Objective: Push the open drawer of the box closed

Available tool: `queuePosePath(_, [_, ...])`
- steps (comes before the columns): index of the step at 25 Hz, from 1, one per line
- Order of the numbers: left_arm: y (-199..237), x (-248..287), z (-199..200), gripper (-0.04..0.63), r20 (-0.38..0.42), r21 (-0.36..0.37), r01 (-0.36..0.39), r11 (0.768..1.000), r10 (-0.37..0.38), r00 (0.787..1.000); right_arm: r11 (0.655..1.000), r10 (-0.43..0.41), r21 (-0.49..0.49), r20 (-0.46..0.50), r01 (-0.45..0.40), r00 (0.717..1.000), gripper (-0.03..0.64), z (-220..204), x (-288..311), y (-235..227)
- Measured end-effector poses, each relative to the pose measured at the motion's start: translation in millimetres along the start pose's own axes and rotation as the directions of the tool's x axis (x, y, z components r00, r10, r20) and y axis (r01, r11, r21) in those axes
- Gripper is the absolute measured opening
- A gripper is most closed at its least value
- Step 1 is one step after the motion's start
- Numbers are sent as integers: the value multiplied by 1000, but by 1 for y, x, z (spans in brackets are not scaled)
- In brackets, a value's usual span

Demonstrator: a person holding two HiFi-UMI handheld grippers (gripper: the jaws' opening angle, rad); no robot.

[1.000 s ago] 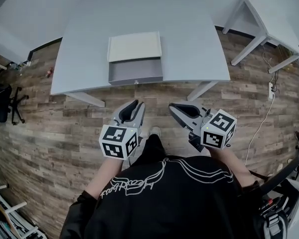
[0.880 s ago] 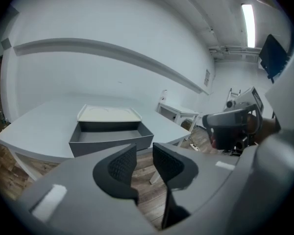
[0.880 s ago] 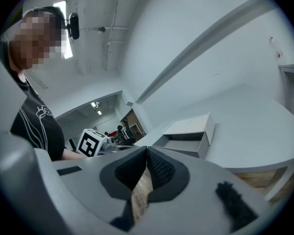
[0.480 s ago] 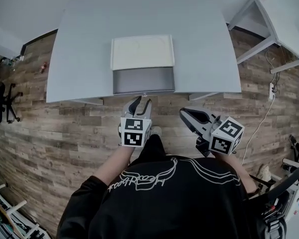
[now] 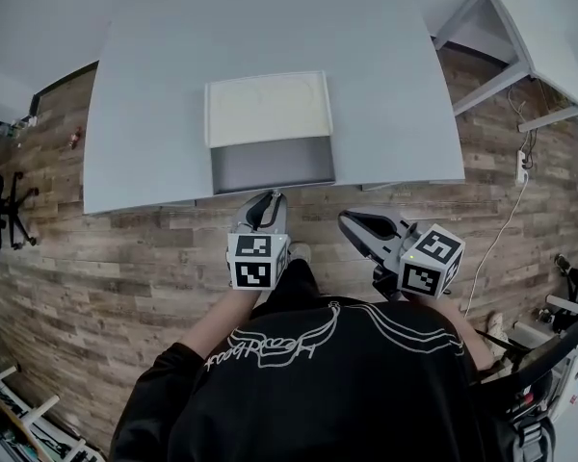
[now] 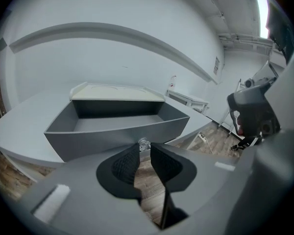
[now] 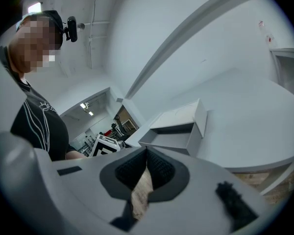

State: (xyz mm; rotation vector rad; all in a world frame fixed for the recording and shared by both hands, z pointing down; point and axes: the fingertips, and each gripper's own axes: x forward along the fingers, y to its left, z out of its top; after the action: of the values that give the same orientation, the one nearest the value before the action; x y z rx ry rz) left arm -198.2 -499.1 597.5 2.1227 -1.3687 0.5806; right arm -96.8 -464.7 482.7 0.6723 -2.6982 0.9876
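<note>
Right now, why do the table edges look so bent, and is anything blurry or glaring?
Head view: sharp, evenly lit, but the wide lens bows the edges of the table. Left gripper view: fisheye bends the open drawer front, with glare from a ceiling light top right. Right gripper view: same bending; the mosaic patch was added afterwards.

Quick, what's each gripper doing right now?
Left gripper: fingers closing, a narrow gap left, gripping nothing; the drawer knob sits just at the tips.
Right gripper: fingers closed, empty.
</note>
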Motion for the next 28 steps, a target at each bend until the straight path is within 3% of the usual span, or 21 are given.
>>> queuePosePath(5, [5, 6, 7, 77, -16, -29, 15, 999, -16, 1000, 1000, -1, 9, -2, 1, 1000, 11, 5, 6, -5])
queuePosePath(28, [42, 45, 51, 80, -12, 11, -2, 1000, 2, 1000, 998, -57, 38, 57, 55, 997, 11, 28, 8, -44])
